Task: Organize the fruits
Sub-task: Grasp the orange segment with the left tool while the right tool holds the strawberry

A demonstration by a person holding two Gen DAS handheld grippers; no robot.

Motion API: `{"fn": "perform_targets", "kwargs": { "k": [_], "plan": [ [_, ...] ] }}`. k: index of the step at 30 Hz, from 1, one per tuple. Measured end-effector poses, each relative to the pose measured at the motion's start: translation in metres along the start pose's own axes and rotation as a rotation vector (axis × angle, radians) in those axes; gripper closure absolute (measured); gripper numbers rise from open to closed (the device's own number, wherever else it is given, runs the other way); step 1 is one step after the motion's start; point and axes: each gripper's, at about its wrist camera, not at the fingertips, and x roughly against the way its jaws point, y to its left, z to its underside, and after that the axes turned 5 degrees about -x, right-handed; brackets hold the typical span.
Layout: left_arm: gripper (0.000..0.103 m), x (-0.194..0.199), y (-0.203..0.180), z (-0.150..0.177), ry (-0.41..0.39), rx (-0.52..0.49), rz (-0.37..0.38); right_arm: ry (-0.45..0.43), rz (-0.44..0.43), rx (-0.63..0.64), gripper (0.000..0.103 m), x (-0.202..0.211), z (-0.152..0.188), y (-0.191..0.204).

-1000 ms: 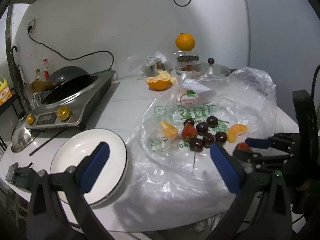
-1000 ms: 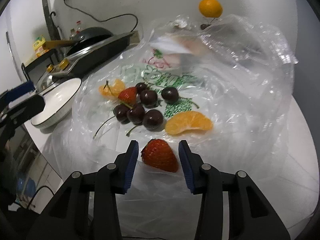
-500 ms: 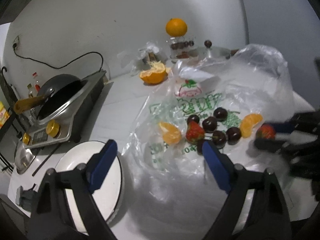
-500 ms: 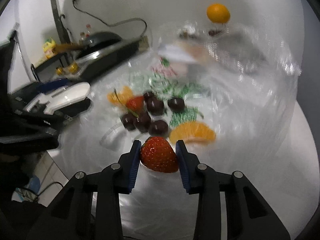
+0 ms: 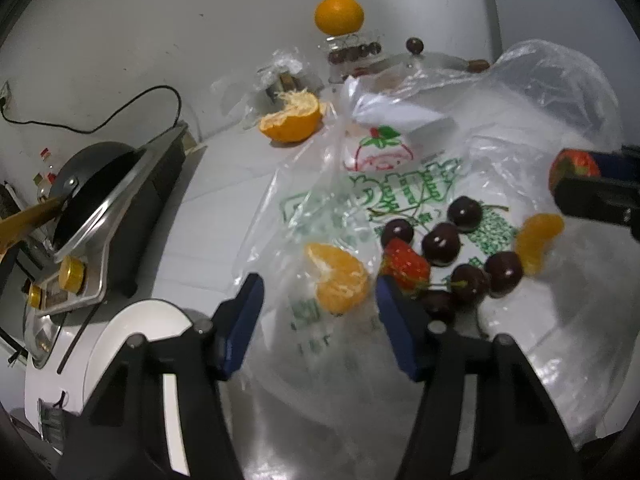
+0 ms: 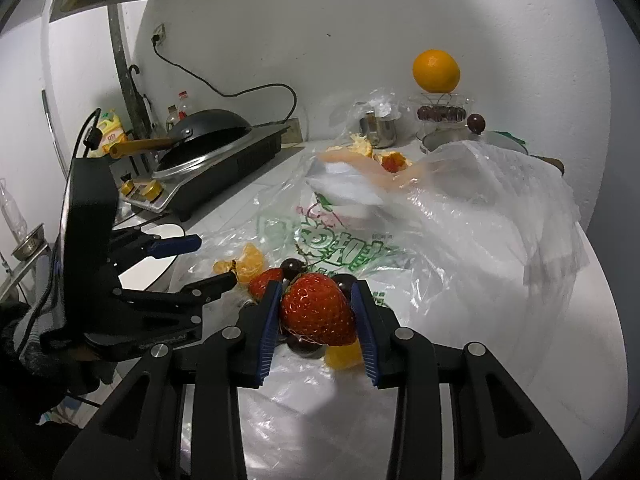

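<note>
My right gripper is shut on a red strawberry and holds it lifted above the plastic bag; the same strawberry shows in the left wrist view. My left gripper is open, its fingers either side of an orange segment on the bag. A second strawberry, several dark cherries and another orange segment lie on the bag. The white plate sits at lower left.
A stove with a black wok stands at left. A half orange, a whole orange on a glass container and a pot lid are at the back by the wall.
My right gripper closed on the strawberry and lifted it off the bag. My left gripper moved forward and right, over the orange segment, away from the plate.
</note>
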Motion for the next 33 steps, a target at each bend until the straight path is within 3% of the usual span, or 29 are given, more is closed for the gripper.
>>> {"fn": "perform_targets", "kwargs": {
  "k": [12,17,33],
  "plan": [
    [0.061,-0.03,-0.001,-0.004,0.067,0.006,0.069,0.013,0.01,-0.005,0.065,-0.012,-0.003,-0.014],
    [0.075,-0.032,0.001,-0.004,0.072,0.006,0.115,0.016,0.016,-0.006,0.065,-0.014,-0.002,-0.015],
    [0.076,0.009,0.009,-0.001,-0.027,0.036,0.148,0.003,0.039,0.024,0.065,-0.003,-0.003,0.005]
  ]
}}
